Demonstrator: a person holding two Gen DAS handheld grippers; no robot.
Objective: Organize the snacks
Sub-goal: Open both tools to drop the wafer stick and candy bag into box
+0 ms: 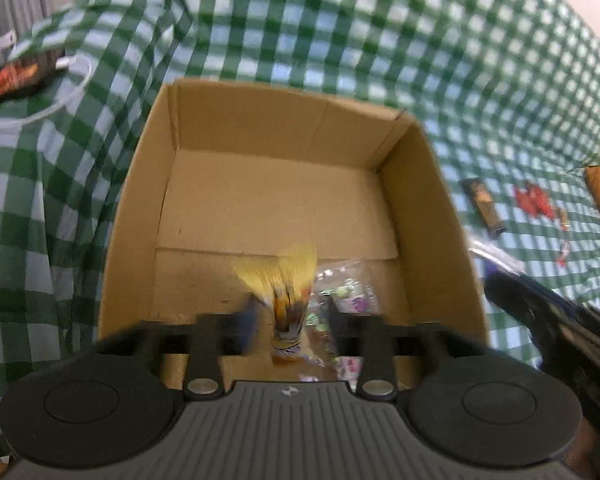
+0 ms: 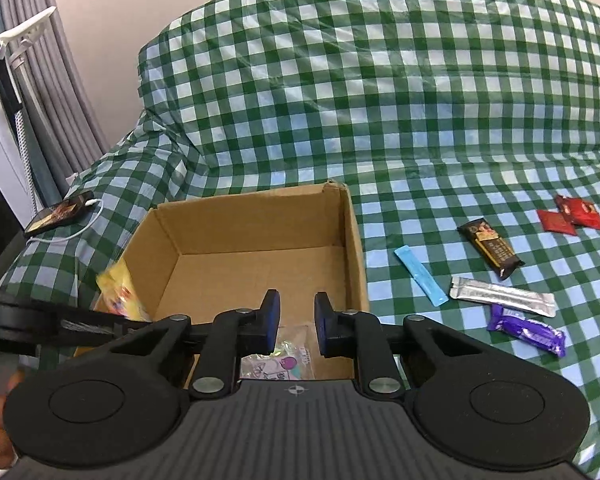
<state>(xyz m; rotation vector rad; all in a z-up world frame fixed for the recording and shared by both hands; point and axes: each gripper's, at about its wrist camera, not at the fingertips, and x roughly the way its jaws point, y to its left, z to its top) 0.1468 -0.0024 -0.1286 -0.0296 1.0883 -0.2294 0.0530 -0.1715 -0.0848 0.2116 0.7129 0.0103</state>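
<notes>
Surface: green-check cloth (image 2: 400, 92) draped over the whole work area, curtain at far left of the right wrist view.
Box: cardboard box (image 1: 424, 184) straight ahead of both sets of jaws, open top, floor mostly bare.
Left gripper (image 1: 290, 320): over the box's near edge, jaws spread, a blurred yellow pack (image 1: 288, 300) between them; whether it is gripped or already let go I cannot tell.
Right gripper (image 2: 297, 322): over the box's near wall, jaws parted to a moderate gap, nothing between them.
In box: clear candy bag (image 2: 280, 360) on the floor just below and ahead of the right jaws; yellow pack at the box's left side, seen past the left jaw in the right wrist view.
Left out: blue stick (image 2: 420, 274), silver bar (image 2: 504, 294), purple bar (image 2: 528, 330), brown bar (image 2: 490, 246), red packs (image 2: 570, 216), all on the cloth well to the right of the right jaws.
Other: phone (image 2: 58, 214) with white cable far left, not a snack.
Progress: early, I'd judge; one bag in, one pack going in, at least five or six snacks still outside.
Remaining: probably clear the right-side group into the box.
</notes>
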